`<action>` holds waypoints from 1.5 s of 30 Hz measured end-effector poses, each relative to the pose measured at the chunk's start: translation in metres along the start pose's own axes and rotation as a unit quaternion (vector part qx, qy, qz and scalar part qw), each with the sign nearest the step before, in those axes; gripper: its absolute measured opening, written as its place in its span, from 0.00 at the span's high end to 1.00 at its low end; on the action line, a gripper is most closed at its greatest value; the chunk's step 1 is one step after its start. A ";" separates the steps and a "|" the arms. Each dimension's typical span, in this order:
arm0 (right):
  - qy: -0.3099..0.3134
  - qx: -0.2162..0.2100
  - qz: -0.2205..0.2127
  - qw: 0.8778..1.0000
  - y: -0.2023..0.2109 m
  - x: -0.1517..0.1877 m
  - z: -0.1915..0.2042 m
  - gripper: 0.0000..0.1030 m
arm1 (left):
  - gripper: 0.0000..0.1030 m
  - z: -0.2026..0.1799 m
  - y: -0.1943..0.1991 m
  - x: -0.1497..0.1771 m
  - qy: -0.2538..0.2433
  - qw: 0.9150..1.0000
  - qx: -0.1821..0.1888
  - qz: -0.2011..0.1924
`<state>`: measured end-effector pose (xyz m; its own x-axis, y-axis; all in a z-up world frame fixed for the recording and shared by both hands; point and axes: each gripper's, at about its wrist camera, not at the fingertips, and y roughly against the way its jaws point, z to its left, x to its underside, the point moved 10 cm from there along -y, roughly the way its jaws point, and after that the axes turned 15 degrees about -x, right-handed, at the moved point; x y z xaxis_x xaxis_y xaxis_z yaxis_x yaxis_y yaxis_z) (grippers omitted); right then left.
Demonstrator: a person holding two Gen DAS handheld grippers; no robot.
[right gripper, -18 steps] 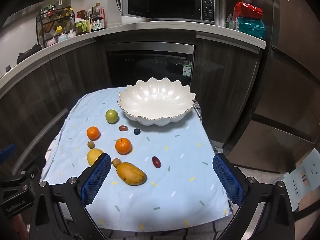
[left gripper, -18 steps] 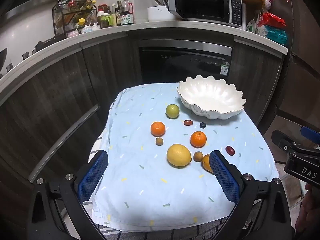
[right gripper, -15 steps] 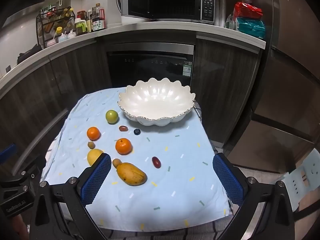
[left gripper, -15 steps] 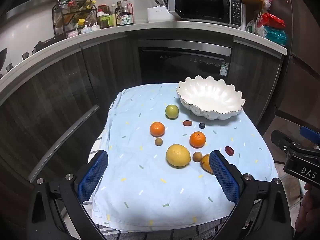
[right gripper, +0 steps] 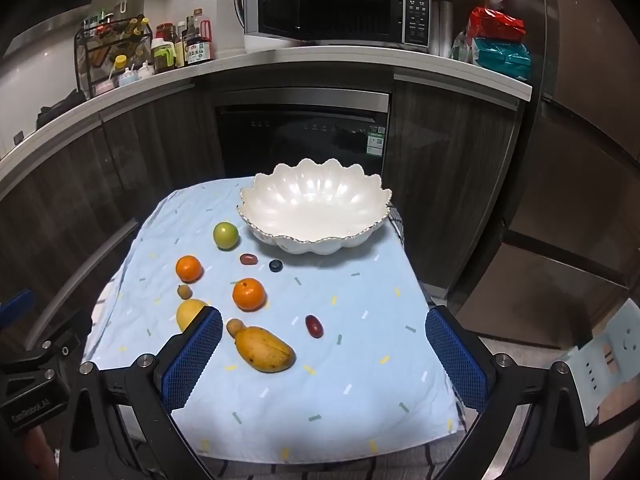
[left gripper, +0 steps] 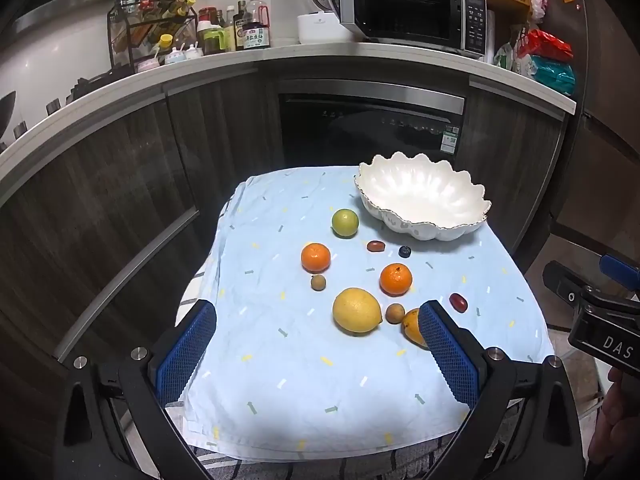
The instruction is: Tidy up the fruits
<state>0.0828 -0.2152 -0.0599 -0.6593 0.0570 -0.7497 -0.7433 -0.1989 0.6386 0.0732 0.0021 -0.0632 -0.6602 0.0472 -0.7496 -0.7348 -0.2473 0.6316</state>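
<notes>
An empty white scalloped bowl (left gripper: 424,200) (right gripper: 316,210) stands at the far right of a light blue cloth (left gripper: 320,380) (right gripper: 320,400). Loose fruit lies before it: a green fruit (left gripper: 345,222) (right gripper: 226,235), two tangerines (left gripper: 316,257) (left gripper: 395,279), a lemon (left gripper: 357,310) (right gripper: 189,312), a mango (right gripper: 264,349) partly hidden behind a finger in the left wrist view (left gripper: 412,326), two red dates (left gripper: 376,245) (right gripper: 314,326), a blueberry (right gripper: 275,266) and small brown fruits (left gripper: 318,282). My left gripper (left gripper: 316,344) and right gripper (right gripper: 320,352) are open and empty above the near edge.
A dark cabinet front with an oven (left gripper: 372,124) curves behind the table. The counter holds a bottle rack (left gripper: 152,28), an open microwave (right gripper: 336,8) and bags (right gripper: 500,44). A fridge (right gripper: 580,160) stands at the right.
</notes>
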 end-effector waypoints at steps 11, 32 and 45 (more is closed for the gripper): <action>-0.002 0.000 0.003 1.000 0.001 0.001 0.003 0.00 | 0.00 0.000 0.000 0.001 0.001 1.000 0.000 -0.002; -0.003 -0.003 0.007 1.000 -0.006 0.003 -0.002 0.00 | 0.00 -0.004 -0.002 0.001 -0.004 1.000 0.005 0.002; -0.004 -0.002 0.008 1.000 -0.007 0.003 -0.003 0.00 | 0.00 -0.005 -0.002 0.000 -0.006 1.000 0.007 0.003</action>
<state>0.0864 -0.2168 -0.0676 -0.6718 0.0608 -0.7383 -0.7325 -0.2033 0.6497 0.0760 -0.0025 -0.0654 -0.6671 0.0576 -0.7427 -0.7322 -0.2343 0.6395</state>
